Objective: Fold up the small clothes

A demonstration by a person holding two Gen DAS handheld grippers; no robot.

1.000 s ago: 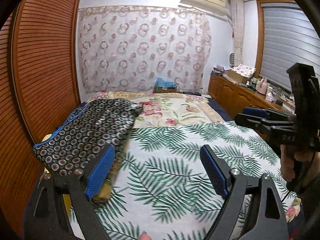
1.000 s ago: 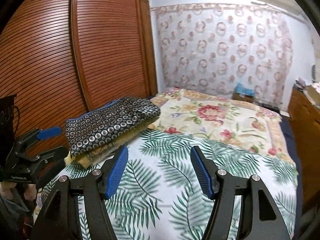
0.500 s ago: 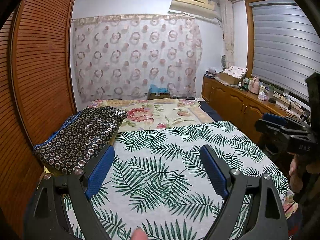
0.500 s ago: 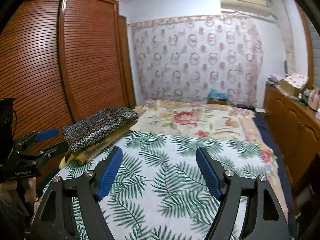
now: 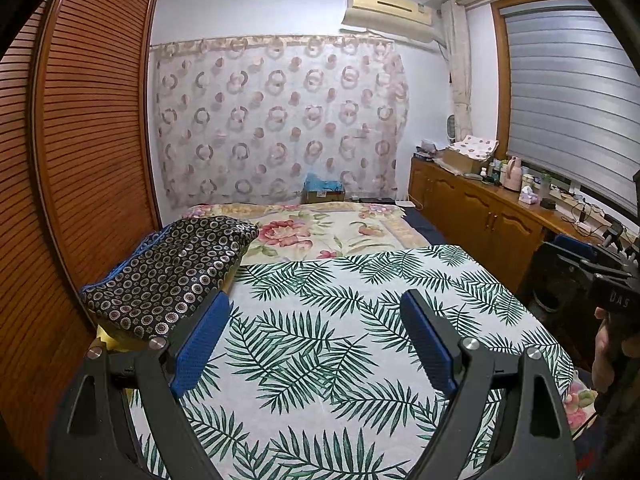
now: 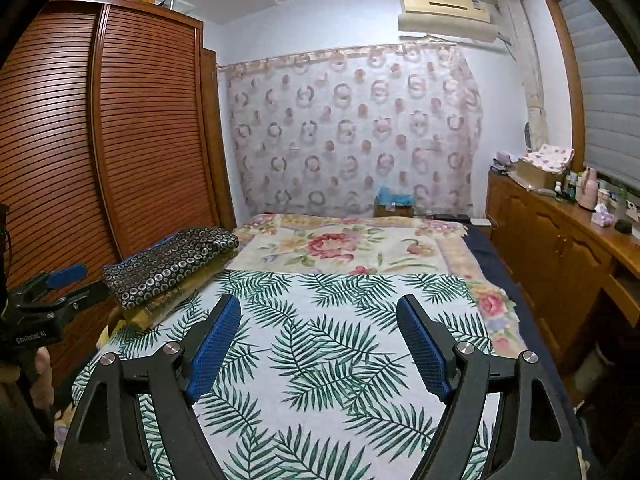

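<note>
A folded dark garment [image 5: 176, 272] with a ring pattern lies on a yellowish folded cloth [image 6: 168, 300] at the bed's left edge, next to the wardrobe. My left gripper [image 5: 314, 300] hovers open above the palm-leaf sheet [image 5: 340, 320], with nothing between its blue pads [image 5: 200, 340]. The folded garment sits just beyond its left finger. In the right wrist view, my right gripper [image 6: 318, 302] is open and empty over the same sheet [image 6: 328, 340], with the dark garment [image 6: 172, 256] off to its left. Each gripper shows at the edge of the other's view: right gripper [image 5: 560, 252], left gripper [image 6: 80, 282].
A floral blanket [image 5: 320, 232] covers the far half of the bed. A slatted wooden wardrobe [image 5: 92, 140] stands along the left. A wooden sideboard [image 6: 560, 248] with bottles and boxes runs along the right, under a blind. A patterned curtain [image 6: 352, 132] hangs behind the bed.
Both grippers have drawn back from the bed, so the folded garment looks smaller and farther off. The right gripper's jaws have spread wider. The right view has swung to the right.
</note>
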